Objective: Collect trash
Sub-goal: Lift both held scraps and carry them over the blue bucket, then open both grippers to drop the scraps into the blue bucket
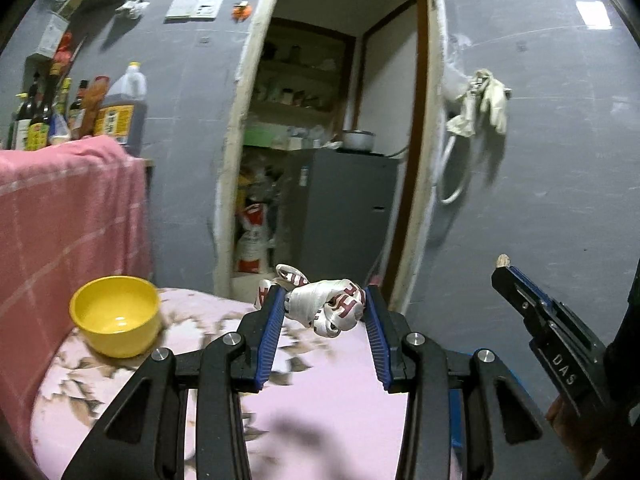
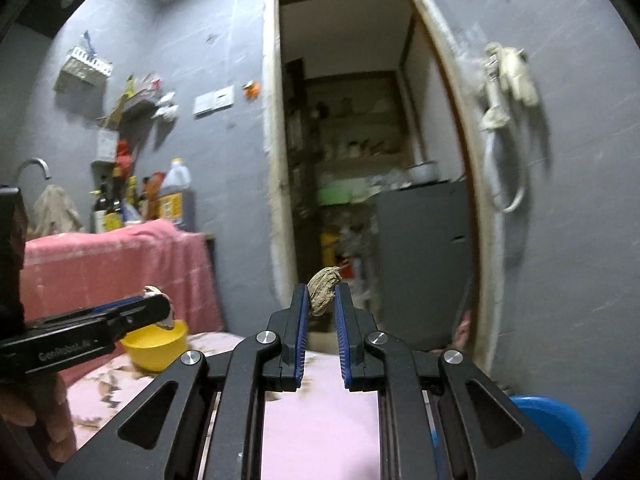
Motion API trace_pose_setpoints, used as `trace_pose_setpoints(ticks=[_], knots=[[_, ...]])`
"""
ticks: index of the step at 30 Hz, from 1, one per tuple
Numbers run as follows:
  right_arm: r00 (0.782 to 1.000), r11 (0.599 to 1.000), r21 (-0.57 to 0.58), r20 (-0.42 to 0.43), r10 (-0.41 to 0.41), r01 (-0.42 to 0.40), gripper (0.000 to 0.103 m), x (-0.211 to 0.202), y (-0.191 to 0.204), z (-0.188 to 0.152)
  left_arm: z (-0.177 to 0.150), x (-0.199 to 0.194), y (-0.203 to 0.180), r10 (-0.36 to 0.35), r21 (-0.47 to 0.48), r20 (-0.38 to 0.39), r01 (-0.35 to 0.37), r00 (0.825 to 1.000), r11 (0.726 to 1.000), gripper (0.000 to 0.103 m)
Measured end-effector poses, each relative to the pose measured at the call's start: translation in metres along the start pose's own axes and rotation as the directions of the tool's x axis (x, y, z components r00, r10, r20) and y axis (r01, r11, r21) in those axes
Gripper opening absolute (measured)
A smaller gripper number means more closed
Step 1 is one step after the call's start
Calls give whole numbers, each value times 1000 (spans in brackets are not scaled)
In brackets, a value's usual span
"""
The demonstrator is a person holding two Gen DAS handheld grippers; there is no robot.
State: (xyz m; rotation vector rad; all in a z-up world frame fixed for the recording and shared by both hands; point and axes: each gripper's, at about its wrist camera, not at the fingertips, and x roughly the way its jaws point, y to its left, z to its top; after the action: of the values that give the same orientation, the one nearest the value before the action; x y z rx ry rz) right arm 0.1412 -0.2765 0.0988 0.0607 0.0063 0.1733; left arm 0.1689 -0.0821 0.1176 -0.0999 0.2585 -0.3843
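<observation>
**Both grippers loaded, no bin reached yet**

The left gripper (image 1: 325, 304) was clamped on a crumpled white-and-red wrapper (image 1: 332, 306), pads pressed against both sides of it, held up above the pink patterned tabletop (image 1: 328, 400). And the right gripper (image 2: 322, 300) was nearly closed on a small brownish wad of trash (image 2: 323, 290), pinched right at the fingertips. So two pieces had been picked up, one per hand, and both were off the table. What looked left: getting them into a container. A blue tub (image 2: 556, 424) sat low at the right, past the table edge, and that may have been the target, though nothing confirmed it. A yellow bowl (image 1: 116, 316) stood on the table near the pink cloth (image 1: 68, 216); whether it counted as trash was unclear.

Writing: "DAS" showed on the right gripper's side, "GenRobot.AI" on the left one's. The wrapper's red lettering was too creased to read, and the bottle labels (image 1: 114, 122) were too blurred.
</observation>
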Motion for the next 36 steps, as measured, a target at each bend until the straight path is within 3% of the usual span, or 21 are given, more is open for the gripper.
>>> trace_pose_setpoints(ticks=[12,22,27,36], knots=[[984,982,71,-9,-177,177,11,-19,-66,1,-2,33,-74,-128,25,-48,129,991,991,35],[951,950,131,-167,-260,283,12,-10,-116,-16,-21,81,-117,-204,35,-183,214,962,976,35],[936,937,154,-211,-280,315,12,-11,-132,-23,-31,103,-133,-223,28,-253,237,941,971,35],[900,909,215,-340,-272,356,12,-3,-161,-38,-51,142,-153,-249,-21,-402,263,881,965,35]])
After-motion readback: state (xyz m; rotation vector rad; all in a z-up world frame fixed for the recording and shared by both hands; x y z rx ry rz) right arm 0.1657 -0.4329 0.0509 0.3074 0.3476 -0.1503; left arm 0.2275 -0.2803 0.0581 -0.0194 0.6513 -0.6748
